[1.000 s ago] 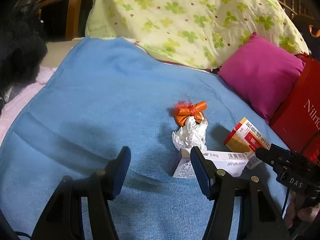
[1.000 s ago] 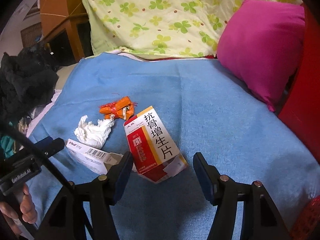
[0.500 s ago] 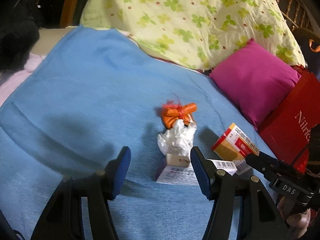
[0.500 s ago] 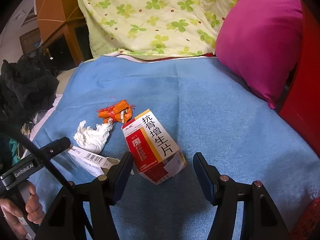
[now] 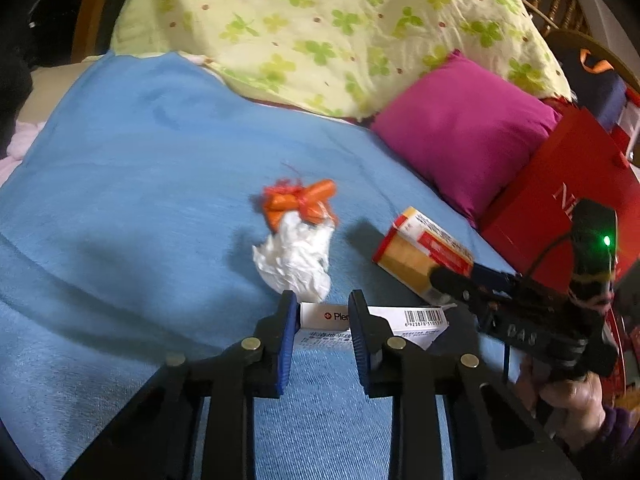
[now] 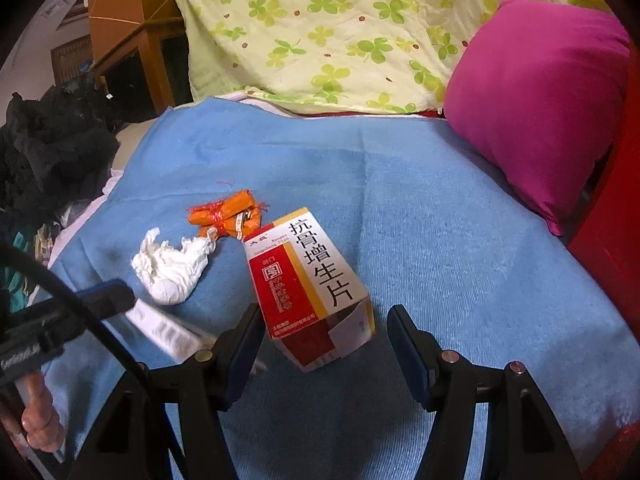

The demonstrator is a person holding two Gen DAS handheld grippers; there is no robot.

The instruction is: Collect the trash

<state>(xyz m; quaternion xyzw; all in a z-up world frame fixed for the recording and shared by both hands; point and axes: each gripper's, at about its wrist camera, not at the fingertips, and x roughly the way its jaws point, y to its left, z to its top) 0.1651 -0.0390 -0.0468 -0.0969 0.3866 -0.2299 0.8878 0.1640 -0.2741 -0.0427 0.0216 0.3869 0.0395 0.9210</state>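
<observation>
Now the left tongs (image 5: pixel 323 312), wide apart a second ago, have narrowed around the white box (image 5: pixel 372 322) just below the tissue (image 5: pixel 296 256): first pickup underway. Right tongs (image 6: pixel 322 340) gape, straddling the red box (image 6: pixel 308 288).

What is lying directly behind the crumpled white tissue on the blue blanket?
An orange wrapper lies behind the white tissue, touching it; its near edge is covered by the tissue.

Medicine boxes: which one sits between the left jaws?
The white barcode box, flat on the blue blanket. The red-and-yellow box lies ahead of the open right gripper.
</observation>
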